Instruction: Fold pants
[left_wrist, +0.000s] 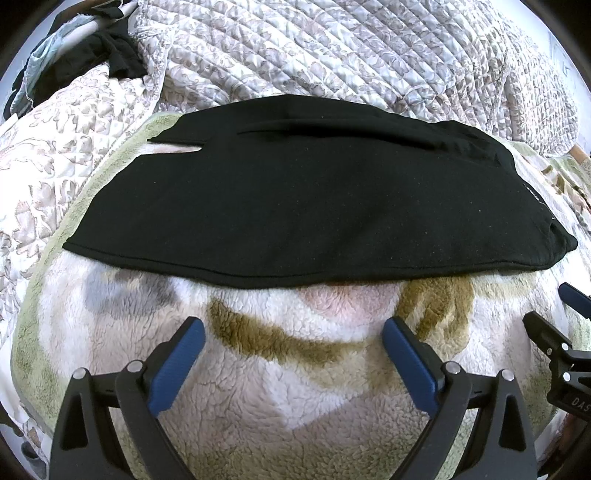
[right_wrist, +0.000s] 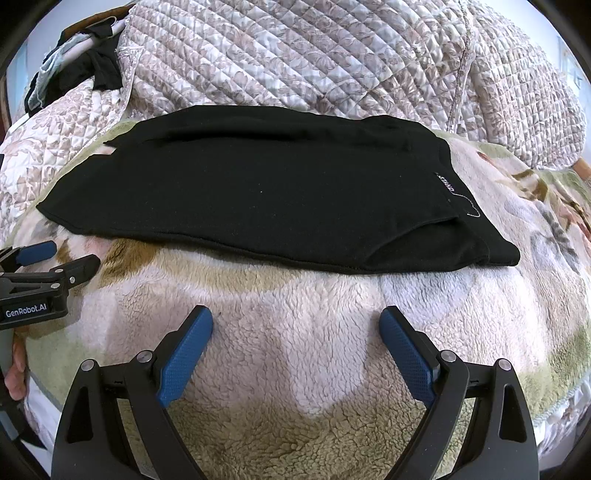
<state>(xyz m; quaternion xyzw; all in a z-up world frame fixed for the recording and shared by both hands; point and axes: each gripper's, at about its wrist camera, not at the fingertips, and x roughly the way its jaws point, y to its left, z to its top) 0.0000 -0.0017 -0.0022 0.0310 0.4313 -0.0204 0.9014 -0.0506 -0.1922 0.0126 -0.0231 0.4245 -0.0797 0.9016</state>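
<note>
Black pants (left_wrist: 295, 199) lie flat and folded lengthwise on a fleece blanket, leg hems at the left and waistband with a small white label at the right; they also show in the right wrist view (right_wrist: 266, 192). My left gripper (left_wrist: 293, 328) is open and empty, hovering over the blanket just short of the pants' near edge. My right gripper (right_wrist: 295, 317) is open and empty, also short of the near edge. The right gripper's fingers (left_wrist: 554, 328) show at the right edge of the left wrist view, and the left gripper's fingers (right_wrist: 55, 262) at the left edge of the right wrist view.
The patterned fleece blanket (left_wrist: 295, 387) covers the bed under the pants. A quilted floral bedspread (left_wrist: 332, 55) is bunched up behind them. Dark clothes (left_wrist: 110, 55) lie at the far left corner.
</note>
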